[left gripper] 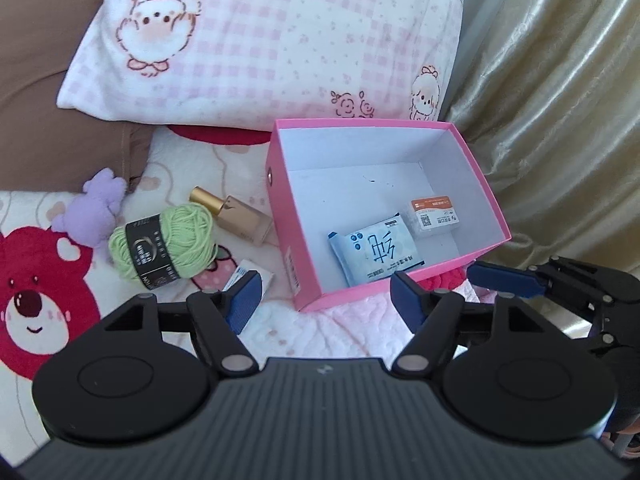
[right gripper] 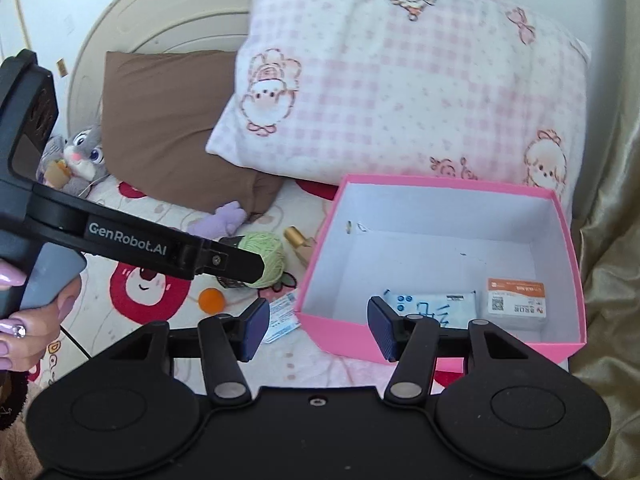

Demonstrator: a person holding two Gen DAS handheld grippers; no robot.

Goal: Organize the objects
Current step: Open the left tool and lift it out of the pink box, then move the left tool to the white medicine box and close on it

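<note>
**Two things in the pink box, the rest still out on the blanket**

So here's the bed. There's a pink box [left gripper: 298, 264] with a white inside sitting on the bear-print fleece blanket [left gripper: 36, 280], right in front of a pink checked pillow [left gripper: 280, 40]. Inside the box are a blue and white wipes packet [left gripper: 372, 252] lying flat near the front wall, and a small white box with an orange label [left gripper: 434, 216] just beside it, toward the right corner.

Everything else is out on the blanket to the left of the box: a ball of green yarn [left gripper: 164, 244] with a black band, a gold-capped perfume bottle [left gripper: 236, 216] lying on its side between the yarn and the box wall, a purple plush [left gripper: 96, 208] further back, a small white and blue carton [left gripper: 256, 280] near the box's front corner, and a little orange ball [right gripper: 211, 300] in front of the yarn. A brown pillow [right gripper: 160, 120] and a grey bunny plush [right gripper: 82, 152] sit further back.

The left gripper [left gripper: 324, 304] hangs over the front edge of the box with its blue pads apart and nothing between them. The right gripper [right gripper: 318, 328] is the same deal, jaws spread and empty, also near the front wall. A hand [right gripper: 24, 312] with long painted nails holds the left gripper's handle.
</note>
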